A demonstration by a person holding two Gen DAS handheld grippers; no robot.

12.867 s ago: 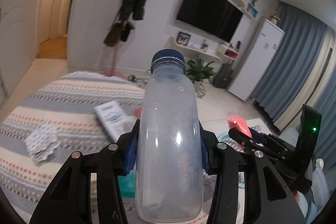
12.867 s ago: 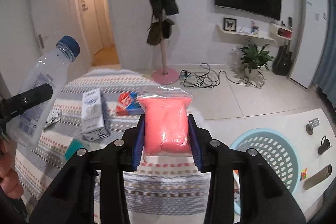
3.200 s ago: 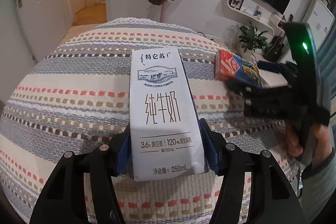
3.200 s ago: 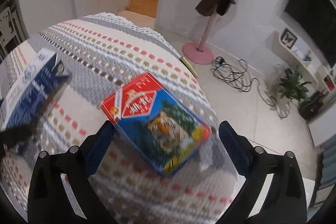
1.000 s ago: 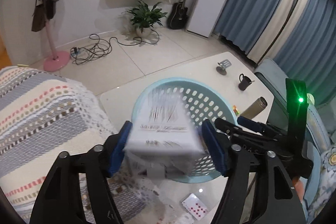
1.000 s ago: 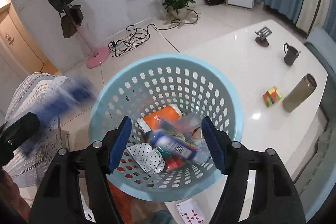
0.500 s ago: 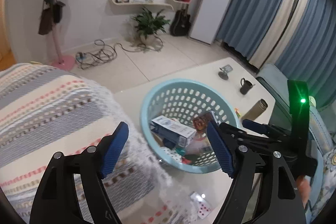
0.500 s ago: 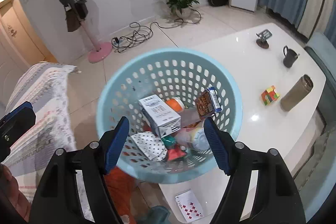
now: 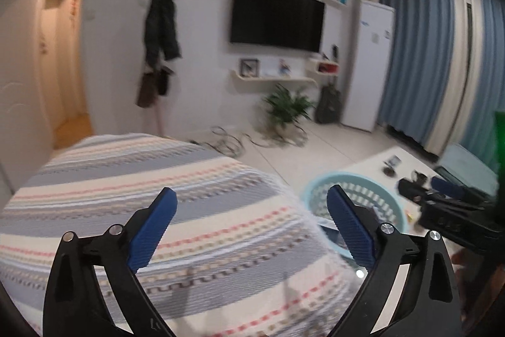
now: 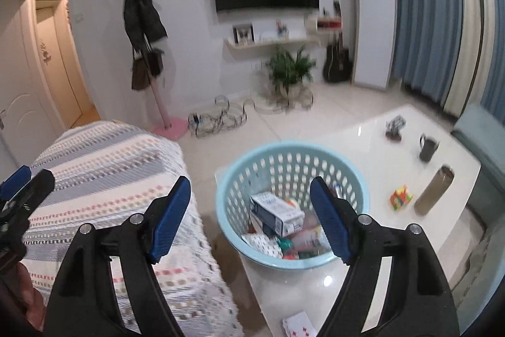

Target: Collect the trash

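A light blue perforated basket stands on the white table and holds a white milk carton among other wrappers. My right gripper hovers above and in front of the basket, its jaws opening with nothing between them. My left gripper hangs over the striped blanket, its jaws opening wide and empty. The basket shows at the right in the left wrist view, beyond the left gripper's right finger. The left gripper's tip shows at the left edge of the right wrist view.
On the white table lie a dark mug, a colour cube, a brown cylinder and a playing card. A coat stand, a plant and floor cables lie beyond.
Both grippers rose and tilted up, drawing back from the basket; the left one swung left over the blanket. The milk carton, dropped from the left gripper, now lies in the basket. Both jaws widened.
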